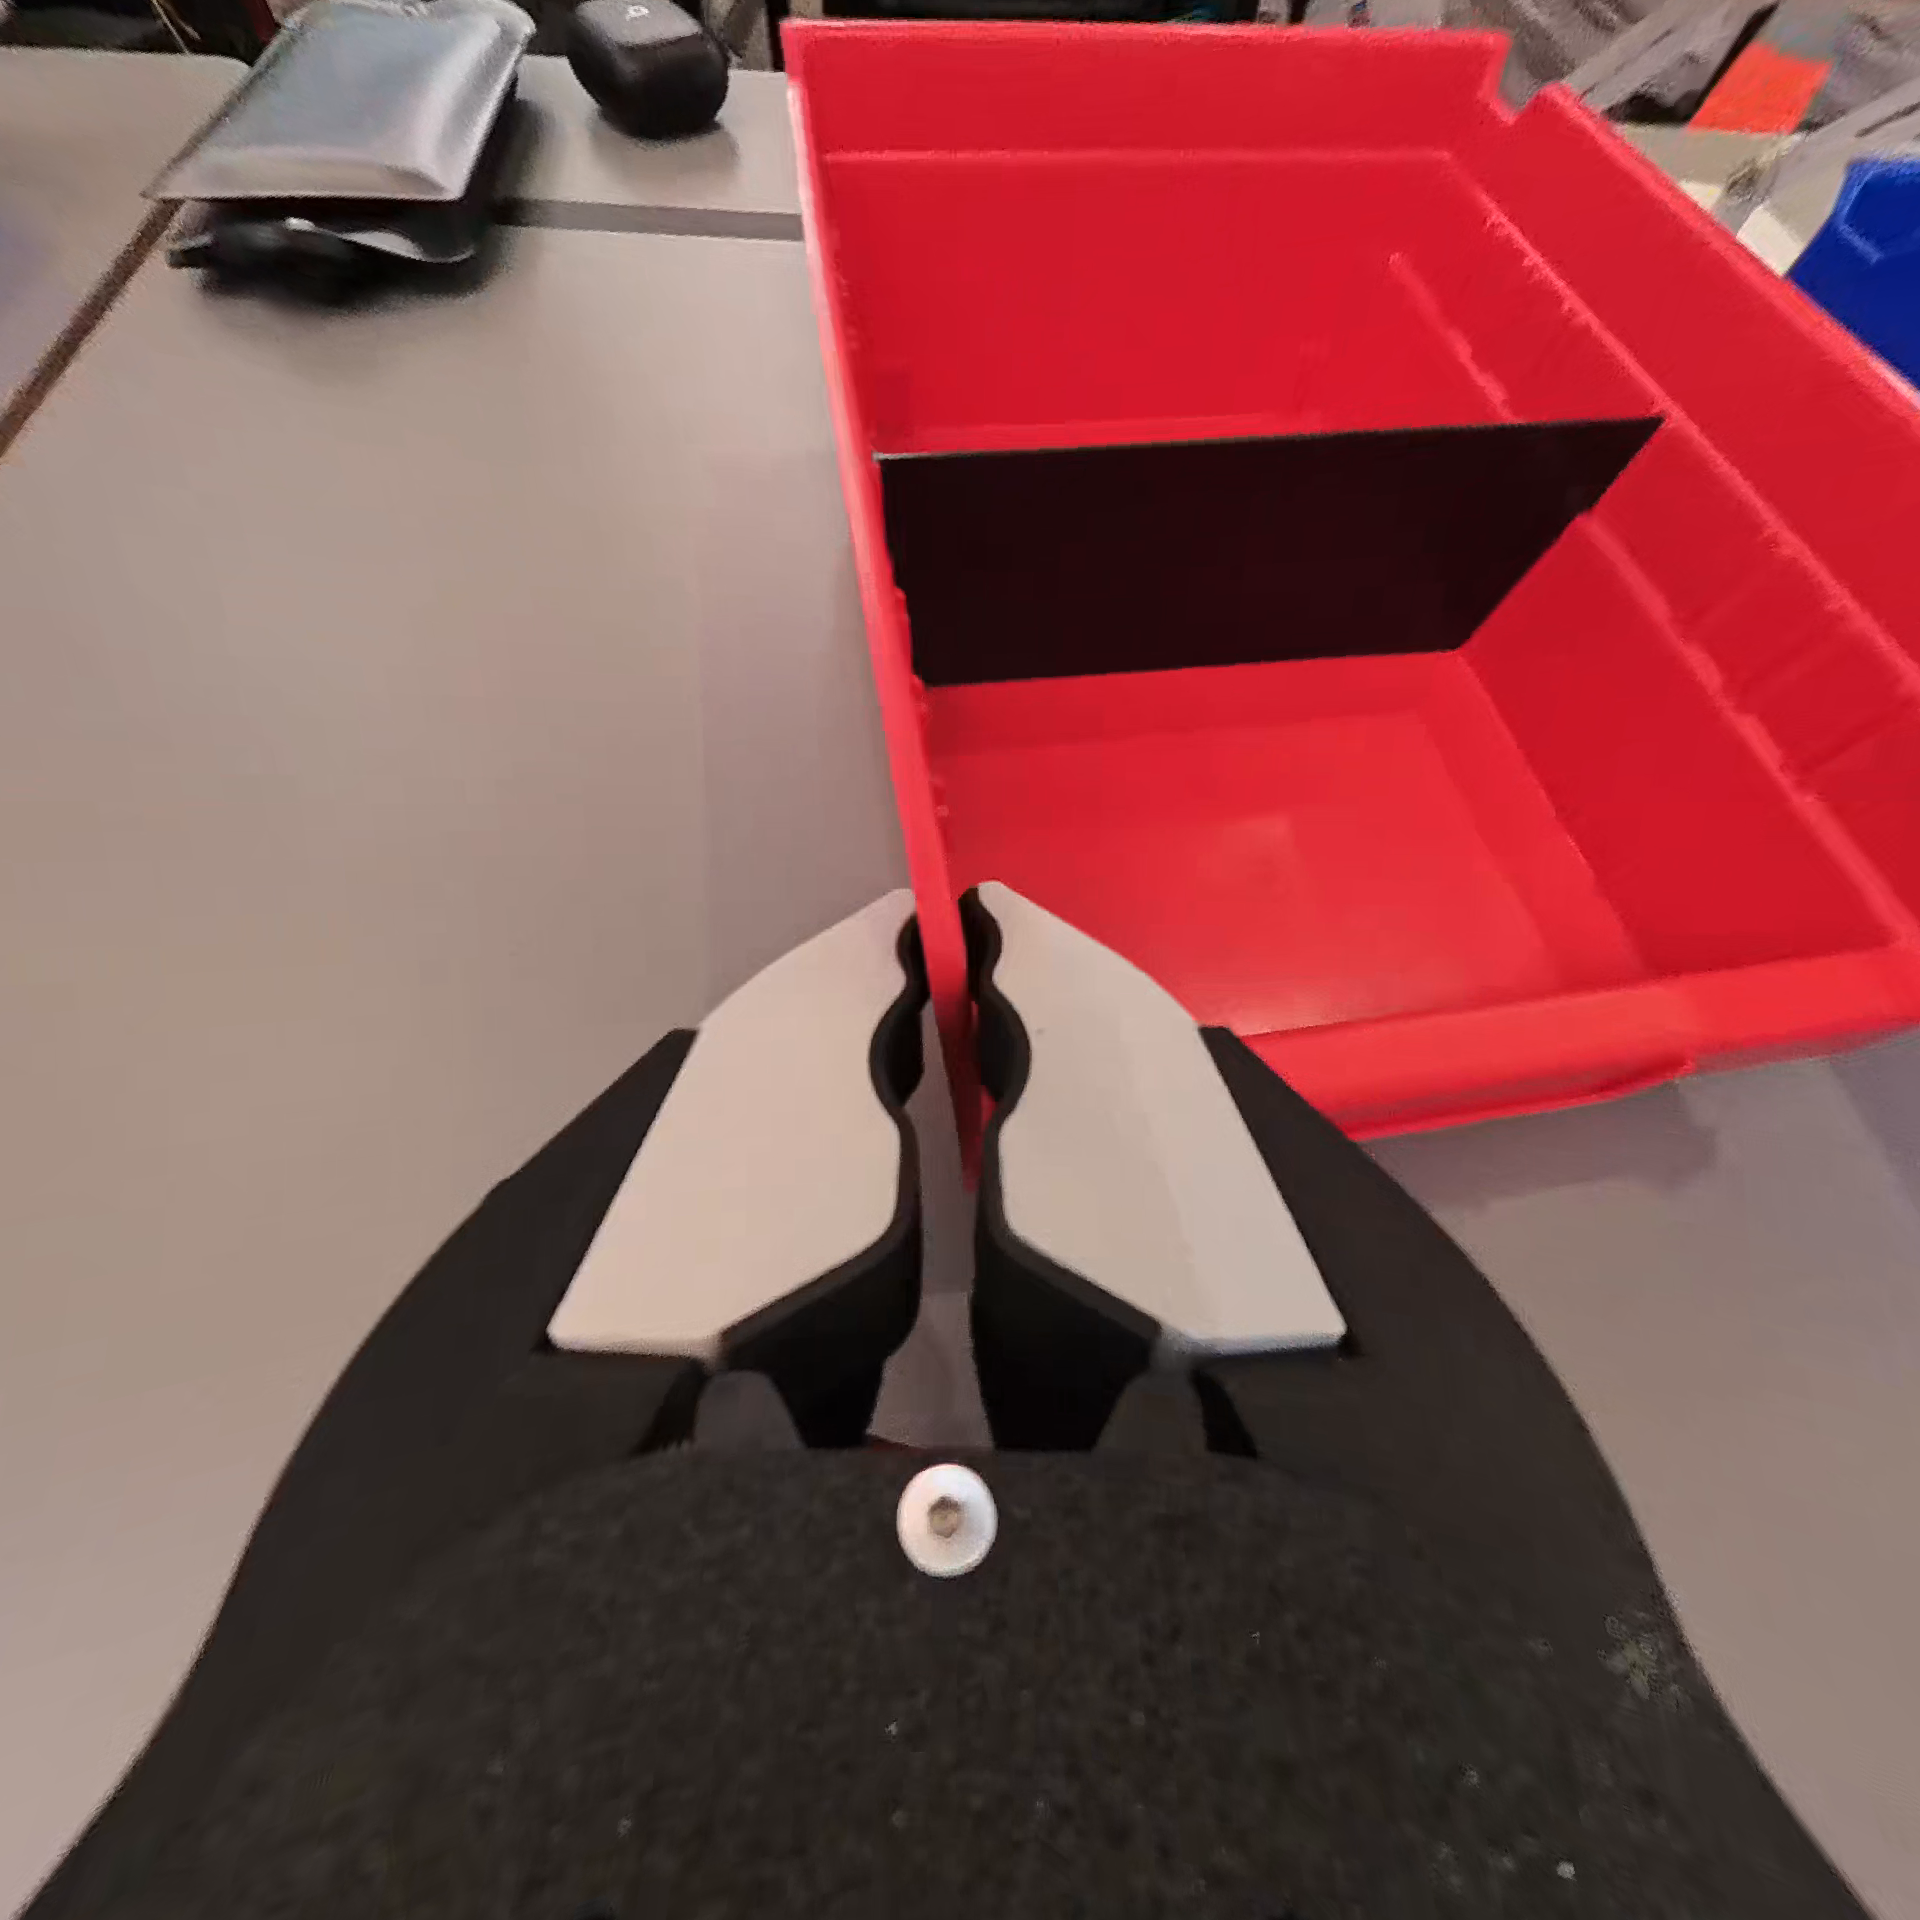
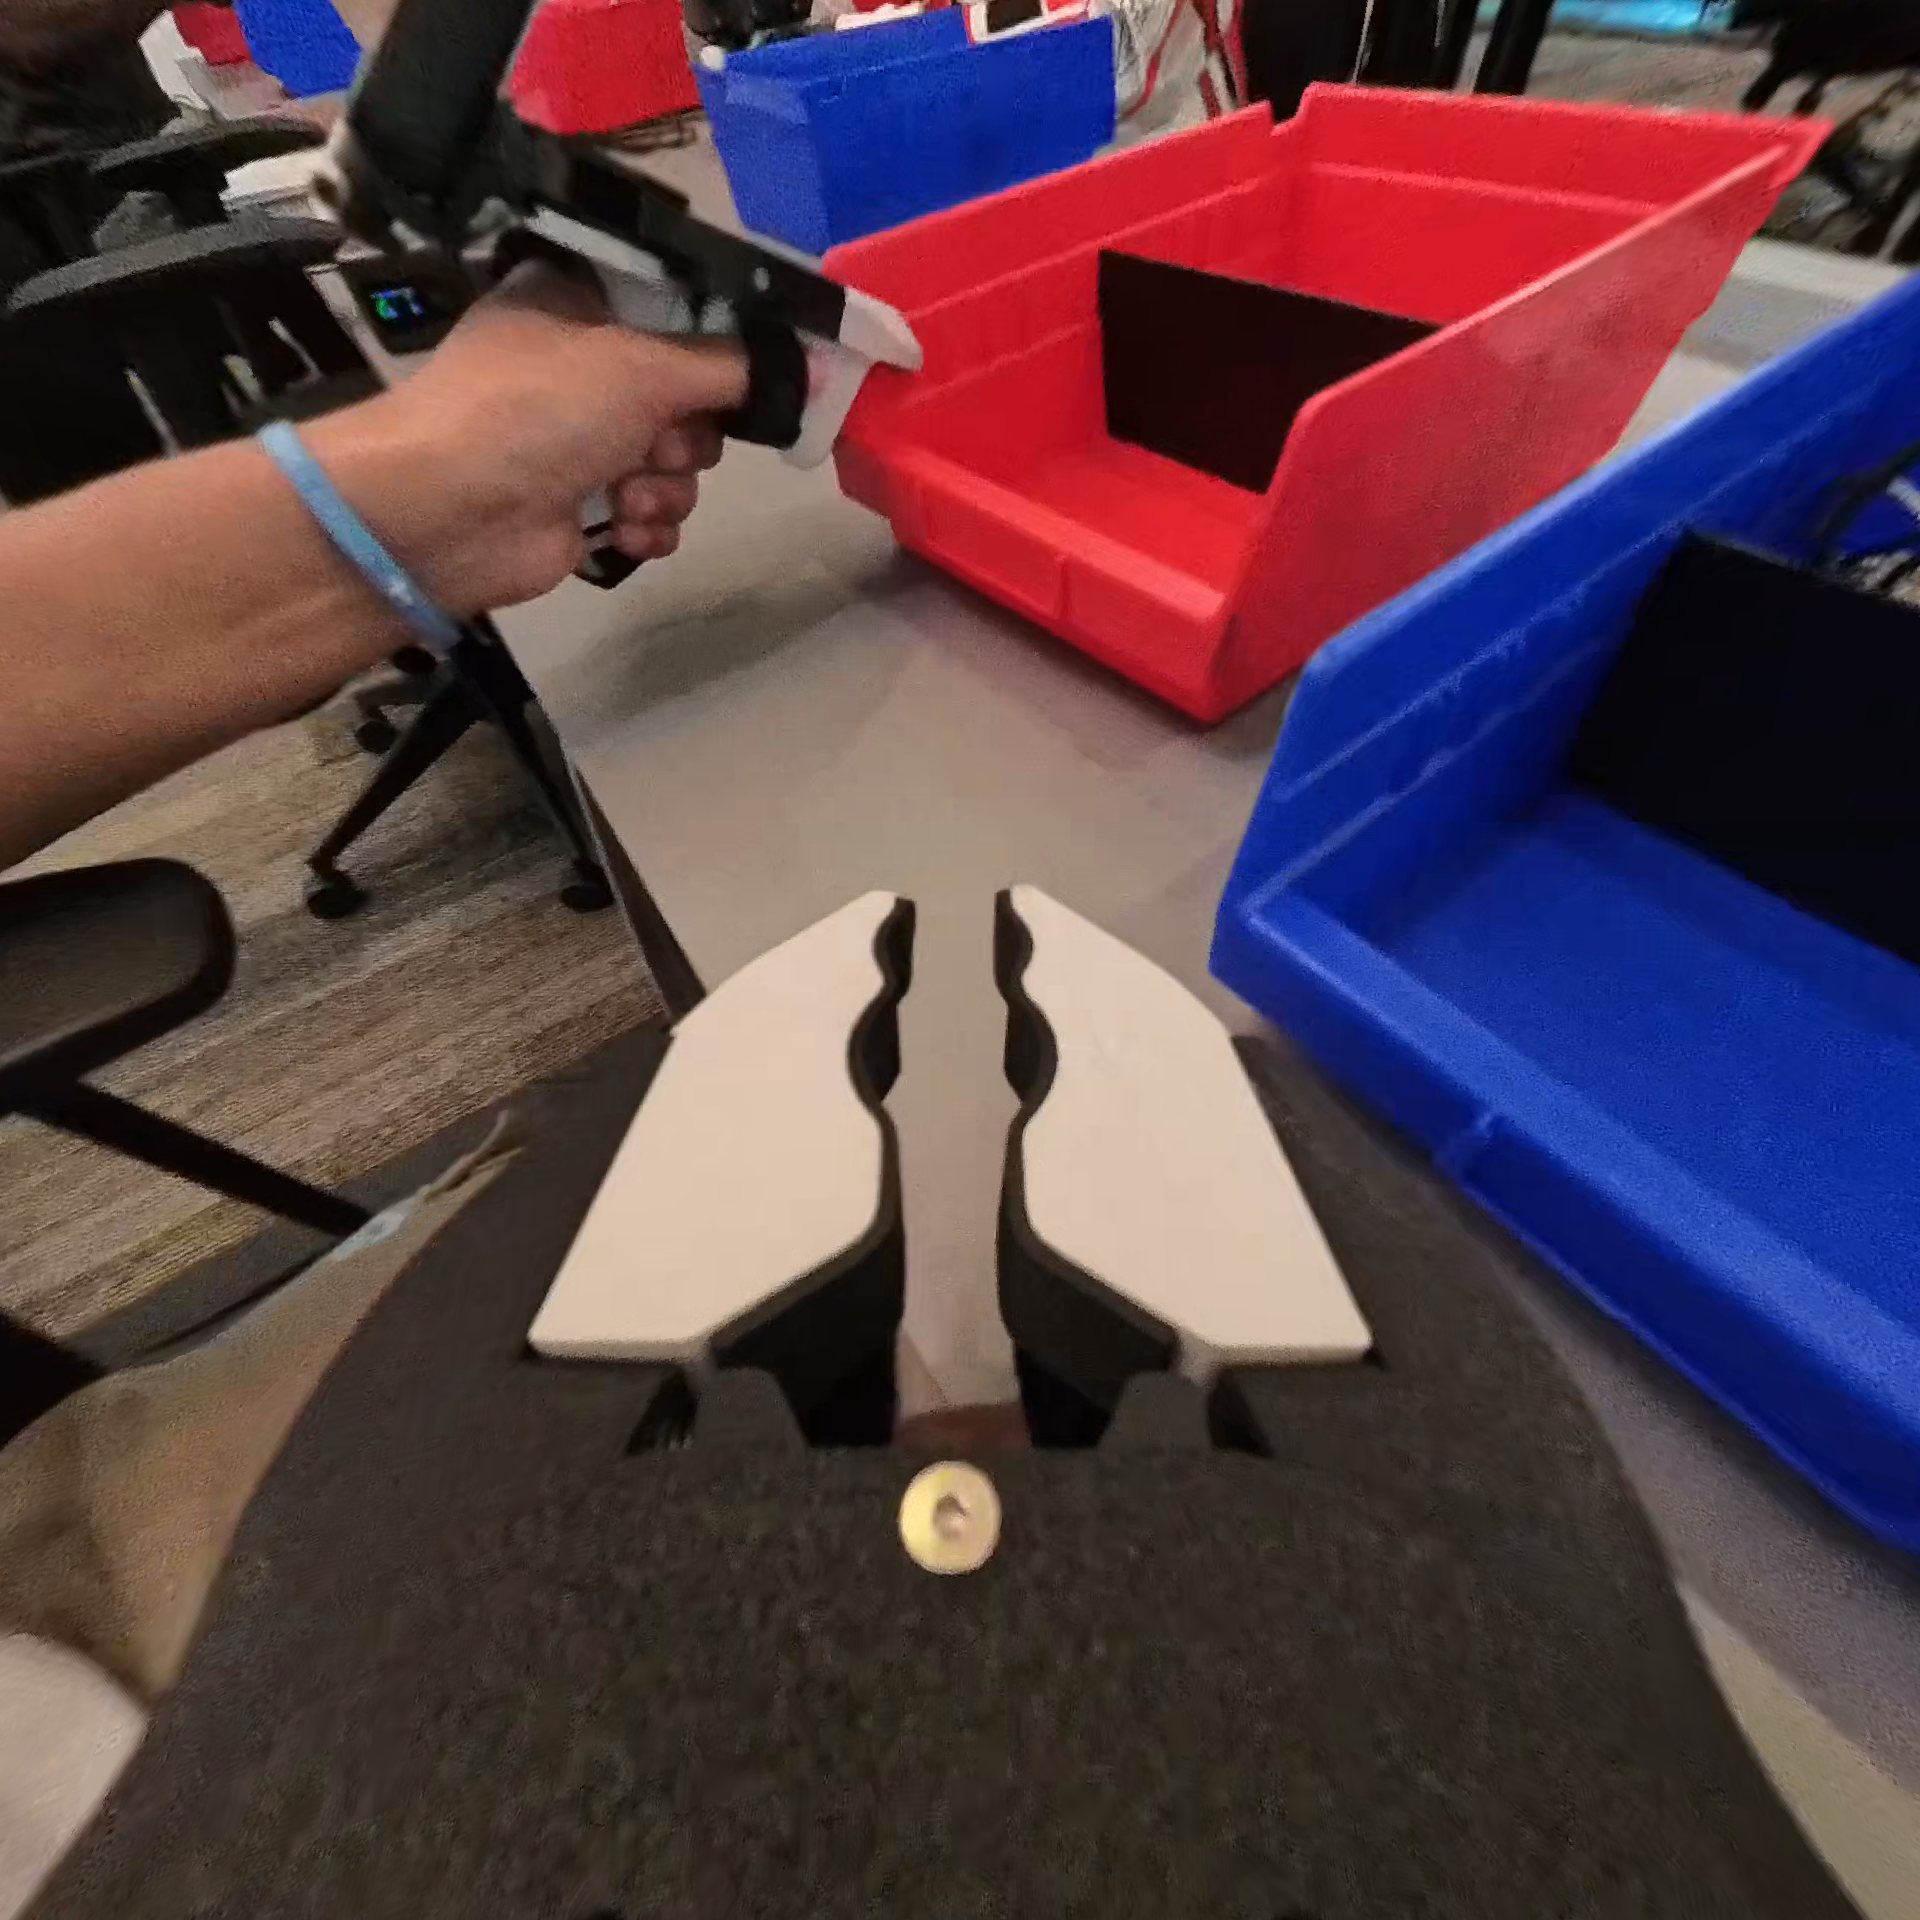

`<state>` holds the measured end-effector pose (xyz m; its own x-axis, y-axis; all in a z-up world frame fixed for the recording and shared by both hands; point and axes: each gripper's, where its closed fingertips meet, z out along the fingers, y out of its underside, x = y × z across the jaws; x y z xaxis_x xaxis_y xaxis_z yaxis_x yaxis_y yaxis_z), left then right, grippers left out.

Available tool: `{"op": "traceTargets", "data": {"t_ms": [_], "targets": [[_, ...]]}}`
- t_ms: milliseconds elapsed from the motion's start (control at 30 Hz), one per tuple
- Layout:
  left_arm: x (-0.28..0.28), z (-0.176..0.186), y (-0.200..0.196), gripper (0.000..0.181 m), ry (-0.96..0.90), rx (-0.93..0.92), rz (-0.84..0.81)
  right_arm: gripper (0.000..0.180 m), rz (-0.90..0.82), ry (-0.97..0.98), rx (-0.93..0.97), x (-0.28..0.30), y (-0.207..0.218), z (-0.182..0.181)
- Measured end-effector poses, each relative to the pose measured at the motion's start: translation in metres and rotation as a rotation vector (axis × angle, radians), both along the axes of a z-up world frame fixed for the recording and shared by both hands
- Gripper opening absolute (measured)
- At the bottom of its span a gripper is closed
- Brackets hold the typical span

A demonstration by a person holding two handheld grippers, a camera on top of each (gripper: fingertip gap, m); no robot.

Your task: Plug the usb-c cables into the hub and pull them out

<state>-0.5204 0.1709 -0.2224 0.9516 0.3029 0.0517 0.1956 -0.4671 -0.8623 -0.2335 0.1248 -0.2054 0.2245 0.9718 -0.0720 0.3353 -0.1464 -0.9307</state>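
No USB-C cable or hub shows in either view. My left gripper [image 1: 943, 914] is shut on the near left wall of a red bin [image 1: 1558, 1039], with the thin wall pinched between its fingers. The bin has a black divider [image 1: 1195, 551] across its middle, and both compartments look empty. The right wrist view shows the same left gripper [image 2: 883, 348], held by a hand [image 2: 520, 447], on the red bin's [image 2: 1039, 561] rim. My right gripper [image 2: 954, 904] is open by a narrow gap and holds nothing. It hovers over the grey table [image 2: 883, 748].
A blue bin [image 2: 1558, 1039] with a black divider stands close to the right of my right gripper. Another blue bin [image 2: 904, 114] is at the back. Office chairs [image 2: 104, 956] stand off the table's left edge. A dark pouch [image 1: 353, 114] and a black case [image 1: 649, 62] lie far left. There is about 30 centimeters between the tips of the two grippers.
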Motion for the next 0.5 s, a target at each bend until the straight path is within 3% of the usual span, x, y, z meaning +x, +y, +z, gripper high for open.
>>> {"op": "traceTargets", "data": {"t_ms": [67, 167, 233, 333, 500], "targets": [[0.005, 0.0, -0.015, 0.004, 0.018, -0.003, 0.022, 0.018, -0.064, -0.001, 0.032, -0.017, 0.009, 0.004], [0.02, -0.001, -0.047, 0.005, 0.02, -0.003, 0.035, 0.043, -0.155, -0.014, -0.017, -0.045, 0.014, 0.002], [0.029, -0.001, -0.071, 0.004, 0.02, -0.013, 0.057, 0.049, -0.222, -0.041, 0.007, -0.06, 0.02, -0.003], [0.038, 0.0, -0.105, 0.003, 0.018, 0.0, 0.096, 0.048, -0.276, -0.093, 0.055, -0.077, 0.023, -0.014], [0.048, 0.003, -0.147, 0.003, 0.042, 0.013, 0.14, 0.026, -0.26, -0.129, -0.073, -0.089, 0.001, -0.029]]}}
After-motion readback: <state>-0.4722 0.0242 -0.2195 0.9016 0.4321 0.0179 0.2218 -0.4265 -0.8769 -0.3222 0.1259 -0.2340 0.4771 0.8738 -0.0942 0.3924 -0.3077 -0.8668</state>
